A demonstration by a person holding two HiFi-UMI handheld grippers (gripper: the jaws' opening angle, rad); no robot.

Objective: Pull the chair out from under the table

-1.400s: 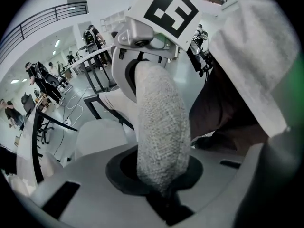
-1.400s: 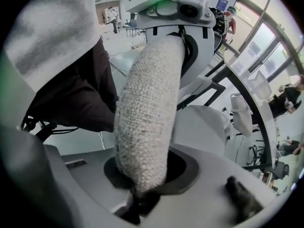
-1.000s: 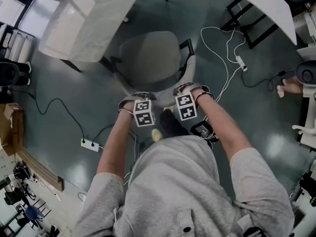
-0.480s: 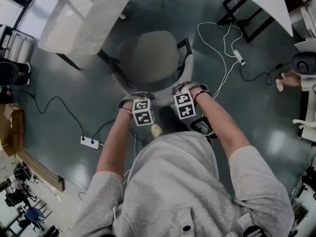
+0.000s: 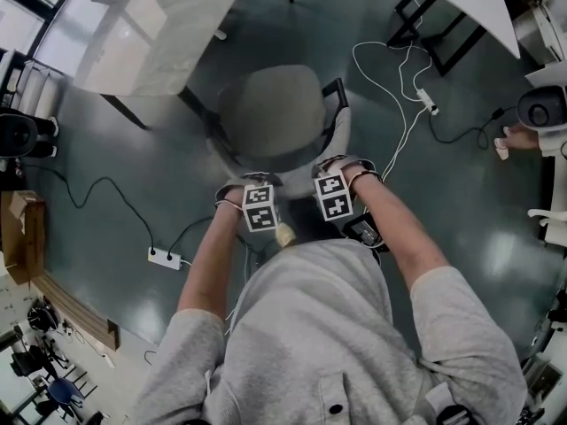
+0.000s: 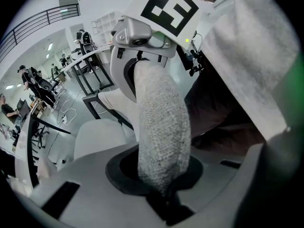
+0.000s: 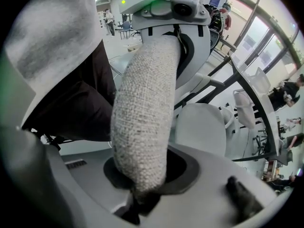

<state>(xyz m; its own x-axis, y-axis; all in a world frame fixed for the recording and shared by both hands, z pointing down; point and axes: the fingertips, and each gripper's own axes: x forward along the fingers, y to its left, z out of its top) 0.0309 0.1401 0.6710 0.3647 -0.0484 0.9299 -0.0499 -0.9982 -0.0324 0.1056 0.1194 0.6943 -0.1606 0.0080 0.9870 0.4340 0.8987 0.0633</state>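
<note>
At twelve o'clock from the person's hands, the chair [image 5: 270, 113] stands with its grey seat just beside the near corner of the table [image 5: 151, 34], which lies toward ten o'clock. From above, the seat looks clear of the tabletop or very nearly so, so I judge the pull to be in its last stretch.

The woven backrest [image 6: 161, 127] is the handle. The left gripper [image 5: 251, 182] has its jaws drawn narrow and clamped on the backrest's top edge. The right gripper [image 5: 335, 165] is pinched on the same edge toward three o'clock of the left, and each gripper view shows the fabric wedged deep between that gripper's jaws.

To do this step well, both hands should draw toward six o'clock together and at the same level. That way the chair comes straight back rather than swinging its front into the table leg. The pull wants to stay low and flat, since lifting at the backrest would tip the chair onto its rear legs. The padded fabric may give under the pinch, so a steady draw suits it better than a jerk.

A white cable [image 5: 403, 104] loops across the floor at two o'clock of the chair, near its right side. A power strip [image 5: 166, 258] lies at eight o'clock, well apart. The person's own feet are close behind the chair and need to step back first.
</note>
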